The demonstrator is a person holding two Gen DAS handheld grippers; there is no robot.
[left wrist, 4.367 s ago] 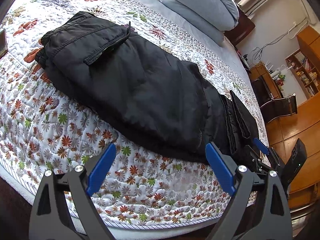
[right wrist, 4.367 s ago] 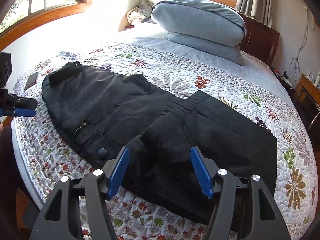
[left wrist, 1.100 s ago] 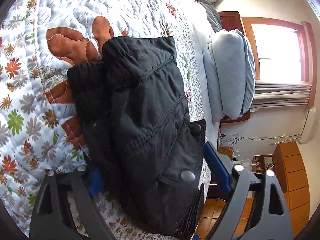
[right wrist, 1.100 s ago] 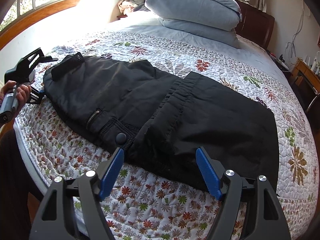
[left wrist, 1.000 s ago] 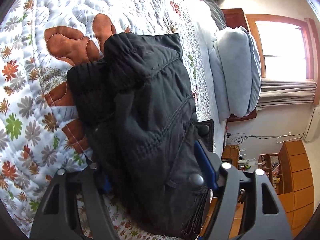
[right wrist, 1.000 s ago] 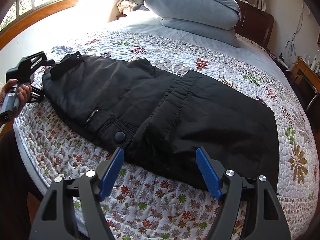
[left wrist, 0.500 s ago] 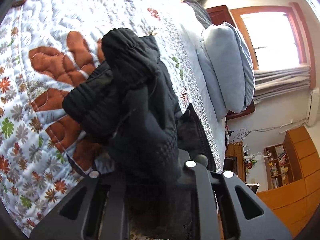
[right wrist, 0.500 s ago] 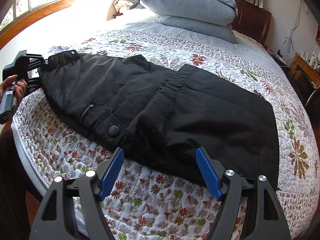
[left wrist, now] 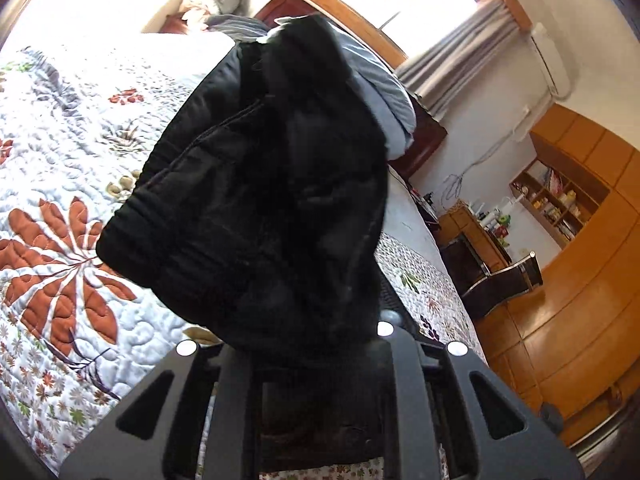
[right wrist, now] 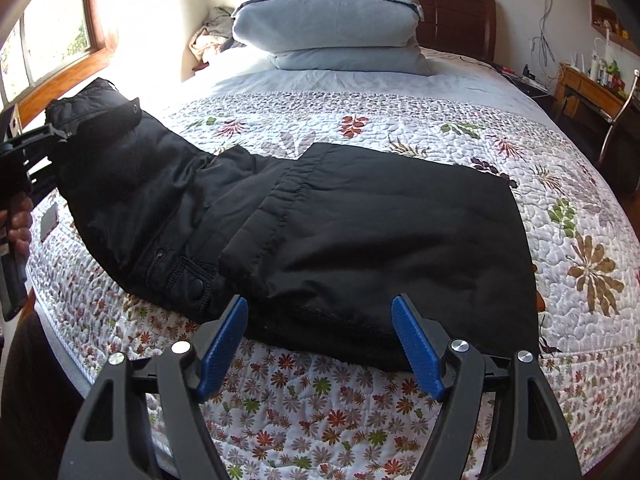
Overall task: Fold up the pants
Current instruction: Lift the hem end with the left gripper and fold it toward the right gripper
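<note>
Pants (left wrist: 260,200) fill the left wrist view, one bunched end lifted off the quilt (left wrist: 60,160) and clamped in the left gripper (left wrist: 304,344); thick padding could slip free and drop short. In the right wrist view, the right gripper (right wrist: 320,344) hangs wide and empty just before the pants' near edge. One pants, two pillows (right wrist: 328,32).

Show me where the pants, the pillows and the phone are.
pants (right wrist: 400,216), right wrist view, on the flat folded part.
pillows (right wrist: 324,20), right wrist view, on the top pillow's front.
phone (right wrist: 49,220), right wrist view, on its dark face, near the bed's left edge.
</note>
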